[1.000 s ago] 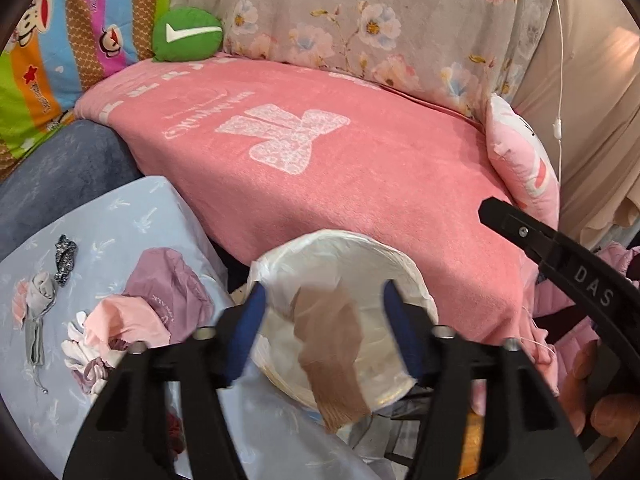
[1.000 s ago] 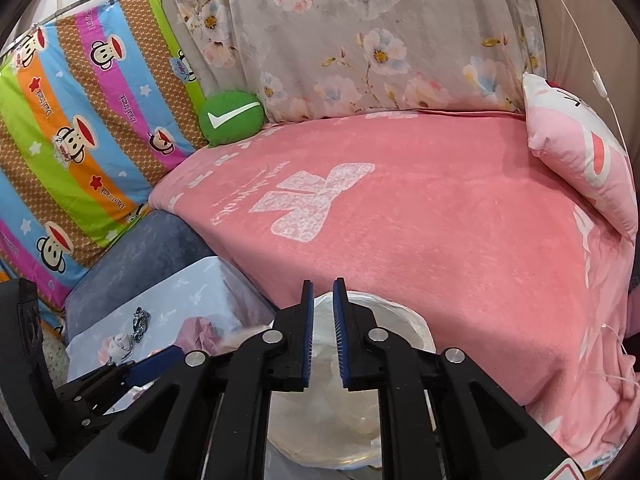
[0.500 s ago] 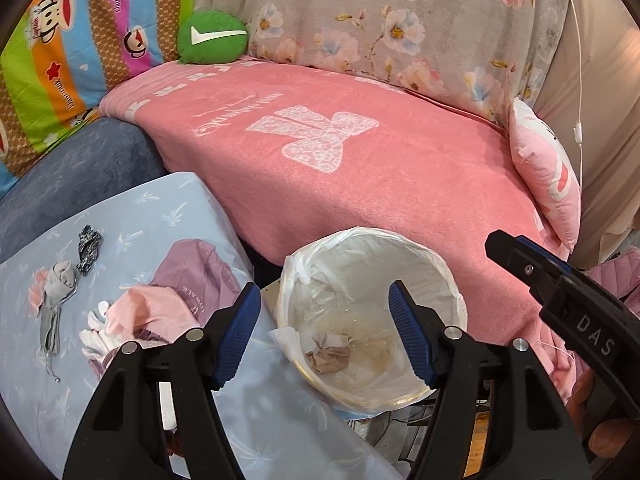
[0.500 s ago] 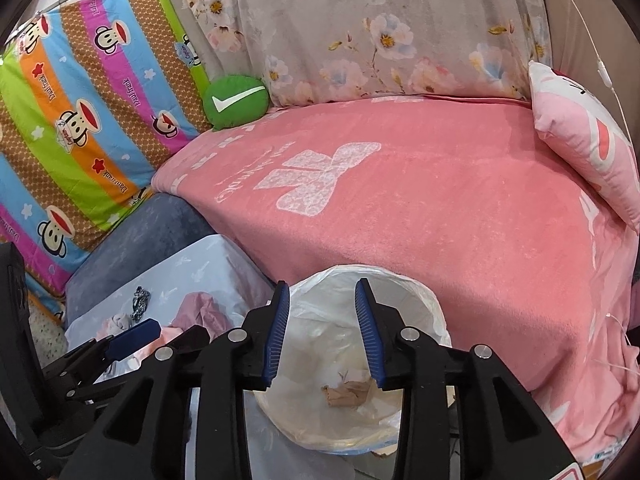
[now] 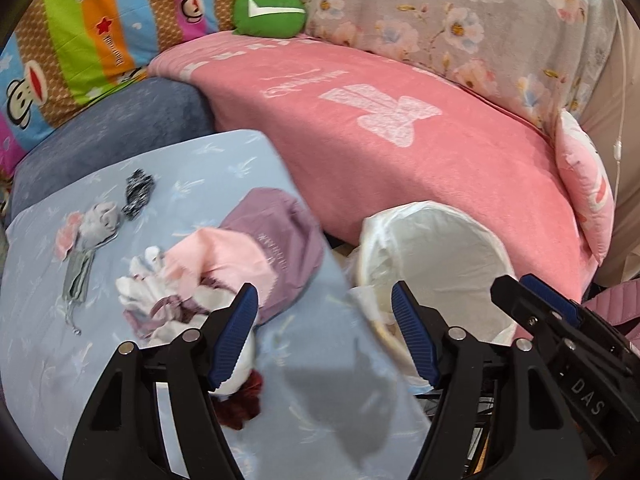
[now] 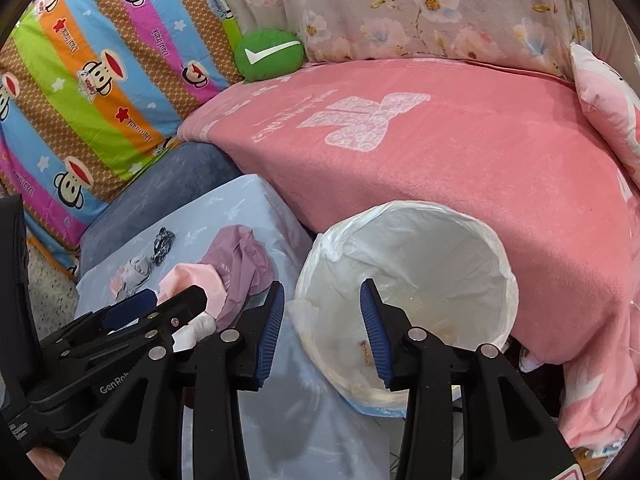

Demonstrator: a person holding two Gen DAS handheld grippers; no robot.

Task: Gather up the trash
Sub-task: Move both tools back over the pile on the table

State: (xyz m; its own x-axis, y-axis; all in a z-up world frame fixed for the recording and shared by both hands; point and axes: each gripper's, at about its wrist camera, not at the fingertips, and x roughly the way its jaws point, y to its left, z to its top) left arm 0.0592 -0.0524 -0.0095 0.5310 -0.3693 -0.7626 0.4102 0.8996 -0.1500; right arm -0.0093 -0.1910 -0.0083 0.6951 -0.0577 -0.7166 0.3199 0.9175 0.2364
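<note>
My left gripper (image 5: 325, 334) had its jaws apart with nothing between them, over the counter (image 5: 316, 412) edge; my right gripper (image 6: 322, 330), whose jaws had just been opening, was empty above the near rim of the lined trash bin (image 6: 472, 248). A brown scrap (image 6: 365, 354) lay at the bin's bottom. Crumpled clothes (image 5: 256, 252) crowded the counter on the left. Just beyond, the pink bed (image 6: 460, 160) hemmed the bin in closely.

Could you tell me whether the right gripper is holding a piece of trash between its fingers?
No, the right gripper stands open with nothing between its fingers, only the lined trash bin showing behind the gap.
</note>
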